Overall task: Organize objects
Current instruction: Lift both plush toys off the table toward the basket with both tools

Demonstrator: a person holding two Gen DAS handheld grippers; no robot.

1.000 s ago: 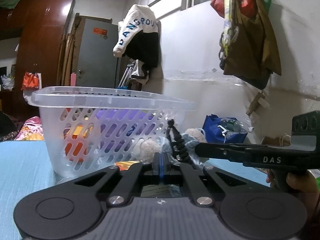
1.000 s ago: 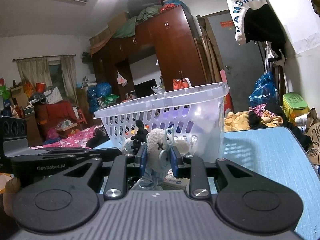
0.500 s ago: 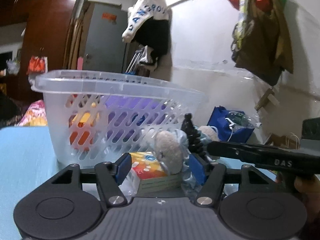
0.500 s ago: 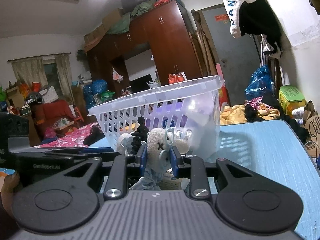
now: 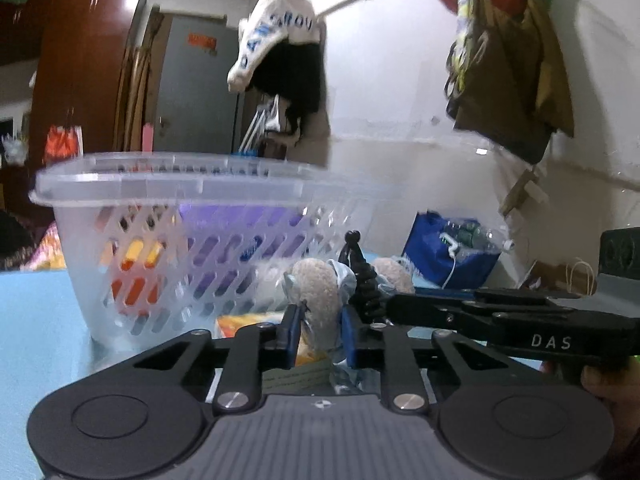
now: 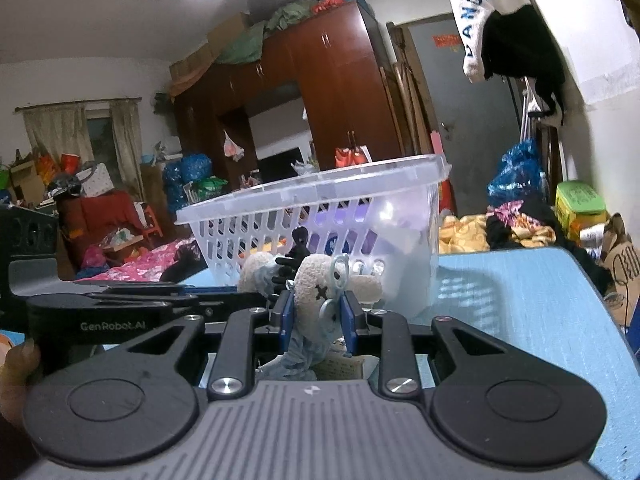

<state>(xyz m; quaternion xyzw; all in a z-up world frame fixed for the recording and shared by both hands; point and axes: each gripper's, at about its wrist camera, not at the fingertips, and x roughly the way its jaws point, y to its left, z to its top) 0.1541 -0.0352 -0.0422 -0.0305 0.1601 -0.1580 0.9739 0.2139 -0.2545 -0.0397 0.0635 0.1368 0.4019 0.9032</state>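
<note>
Fuzzy cream plush toy w/ pale blue cloth bits sits on the blue table, just in front of the clear plastic basket. The right gripper is clamped tight on one fuzzy part of the toy, blue pads squeezing both sides. The left gripper has just been closing, w/ another fuzzy part of the toy between its pads; they look like they touch it, so it's grasping the toy too. In the left view the basket is at 10 o'clock from the toy & the other tool's black arm comes in from 3 o'clock. A small black bendy tripod sticks up right by the toy, at 1 o'clock. An orange packet lies under, at 8 o'clock.
</note>
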